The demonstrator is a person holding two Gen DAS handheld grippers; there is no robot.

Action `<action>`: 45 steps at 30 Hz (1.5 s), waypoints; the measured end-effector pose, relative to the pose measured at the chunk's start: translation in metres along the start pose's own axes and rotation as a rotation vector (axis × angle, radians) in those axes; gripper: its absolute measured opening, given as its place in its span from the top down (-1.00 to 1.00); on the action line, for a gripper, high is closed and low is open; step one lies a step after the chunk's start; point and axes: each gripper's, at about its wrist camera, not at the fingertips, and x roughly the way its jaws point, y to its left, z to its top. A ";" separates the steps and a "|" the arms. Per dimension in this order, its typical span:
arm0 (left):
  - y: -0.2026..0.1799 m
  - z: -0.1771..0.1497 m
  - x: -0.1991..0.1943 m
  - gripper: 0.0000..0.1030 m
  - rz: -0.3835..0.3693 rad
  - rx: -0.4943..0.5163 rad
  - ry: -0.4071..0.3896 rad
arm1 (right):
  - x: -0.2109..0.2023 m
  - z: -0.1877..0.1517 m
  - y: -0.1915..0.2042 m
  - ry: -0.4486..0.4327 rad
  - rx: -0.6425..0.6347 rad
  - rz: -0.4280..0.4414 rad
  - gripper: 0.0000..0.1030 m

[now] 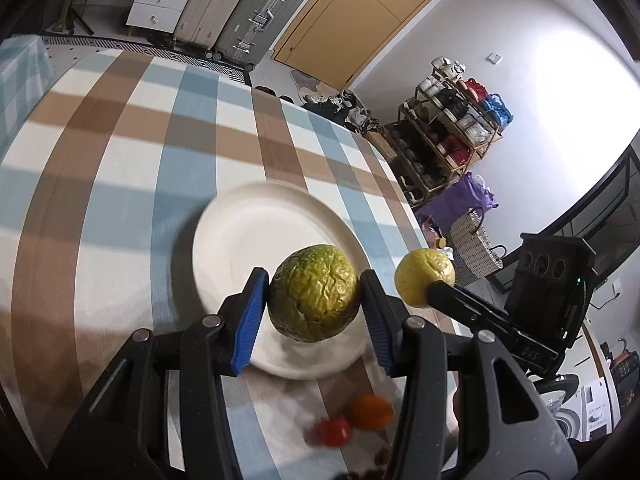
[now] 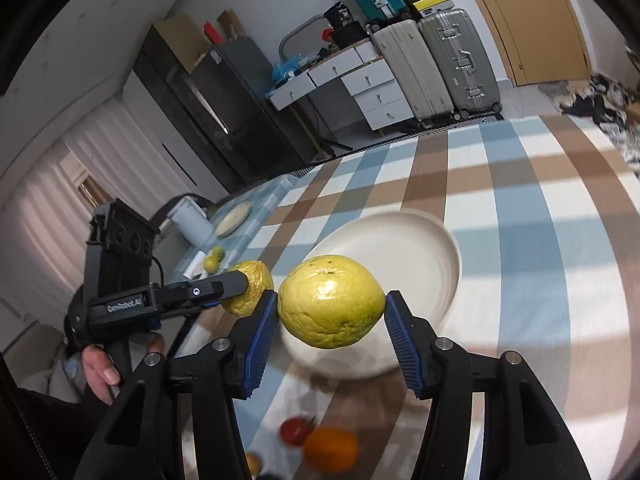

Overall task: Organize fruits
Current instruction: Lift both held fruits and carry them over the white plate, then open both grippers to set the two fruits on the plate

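Left gripper point(image 1: 314, 294) is clenching a wrinkled fruit point(image 1: 314, 292), right gripper point(image 2: 331, 304) a yellow fruit point(image 2: 331, 302), both hanging above the plate point(image 1: 240, 232).

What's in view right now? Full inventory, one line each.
wrinkled fruit: 1, green-yellow, held in the left gripper above the plate
smooth fruit: 1, yellow-green, held in the right gripper above the plate
plate: 1, white, on the tablecloth
orange fruit: 1, orange, on the cloth nearer the camera than the plate
red fruit: 1, red, beside the orange one
tablecloth: 1, blue, brown and white check
suitcases: 2, beige and grey, by the door
left gripper: black, blue pads
right gripper: black, blue pads
hand: 1, on the left gripper's handle
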 end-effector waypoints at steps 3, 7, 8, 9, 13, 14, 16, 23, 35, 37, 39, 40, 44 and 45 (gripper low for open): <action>0.005 0.022 0.020 0.14 0.009 0.005 0.019 | 0.023 0.018 -0.012 0.029 -0.010 -0.005 -0.08; 0.014 0.041 0.053 0.14 0.020 0.009 0.064 | 0.056 0.032 -0.026 0.079 -0.034 -0.030 -0.08; 0.017 0.046 0.062 0.14 0.027 0.002 0.076 | 0.064 0.034 -0.030 0.093 -0.030 -0.028 -0.08; 0.021 0.049 0.068 0.14 0.025 -0.010 0.080 | 0.072 0.035 -0.034 0.107 -0.027 -0.029 -0.08; 0.030 0.057 0.092 0.14 -0.001 -0.049 0.094 | 0.096 0.037 -0.039 0.147 -0.037 -0.031 -0.08; 0.032 0.058 0.098 0.14 -0.003 -0.051 0.097 | 0.099 0.037 -0.040 0.153 -0.042 -0.035 -0.08; 0.036 0.062 0.107 0.14 0.005 -0.054 0.108 | 0.107 0.039 -0.040 0.164 -0.058 -0.048 -0.08; 0.046 0.069 0.125 0.12 0.006 -0.085 0.114 | 0.118 0.045 -0.047 0.169 -0.074 -0.087 -0.08; 0.022 0.066 0.069 -0.59 0.067 -0.067 0.035 | 0.068 0.056 -0.026 0.032 -0.076 -0.069 -0.56; 0.015 0.060 0.055 -0.59 0.085 -0.055 0.020 | 0.051 0.054 -0.017 0.002 -0.084 -0.068 -0.80; 0.006 0.052 0.037 -0.59 0.099 -0.041 0.005 | 0.034 0.050 -0.008 -0.030 -0.094 -0.058 -0.92; 0.001 0.048 0.026 -0.59 0.114 -0.033 -0.006 | 0.023 0.046 -0.002 -0.048 -0.101 -0.058 -0.93; -0.021 0.030 -0.008 -0.64 0.171 0.032 -0.051 | -0.010 0.032 0.018 -0.104 -0.119 -0.075 -0.98; -0.028 0.024 -0.017 -0.64 0.186 0.058 -0.063 | -0.018 0.028 0.023 -0.121 -0.123 -0.072 -0.99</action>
